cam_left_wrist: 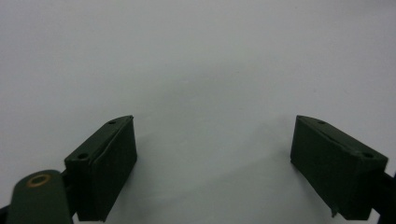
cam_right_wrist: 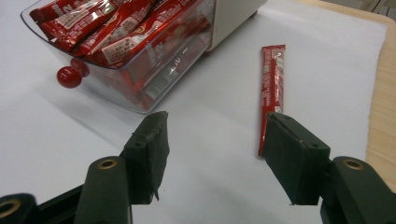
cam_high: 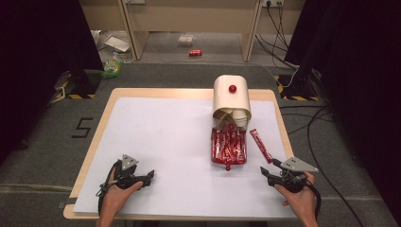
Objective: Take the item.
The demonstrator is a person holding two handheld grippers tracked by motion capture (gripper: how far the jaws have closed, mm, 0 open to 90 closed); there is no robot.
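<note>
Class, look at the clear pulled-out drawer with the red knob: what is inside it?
The clear drawer holds red stick packets piled lengthwise. How many lie underneath is hidden by the top layer.

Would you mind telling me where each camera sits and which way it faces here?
High view: above the person's side, looking forward and down on the table; both hands and grippers show.
Left gripper view: rides the left gripper, facing bare white sheet; open jaws.
Right gripper view: rides the right gripper, facing the loose red sachet and clear drawer; open jaws.
Shared: the sachet lies in the high view too.
</note>
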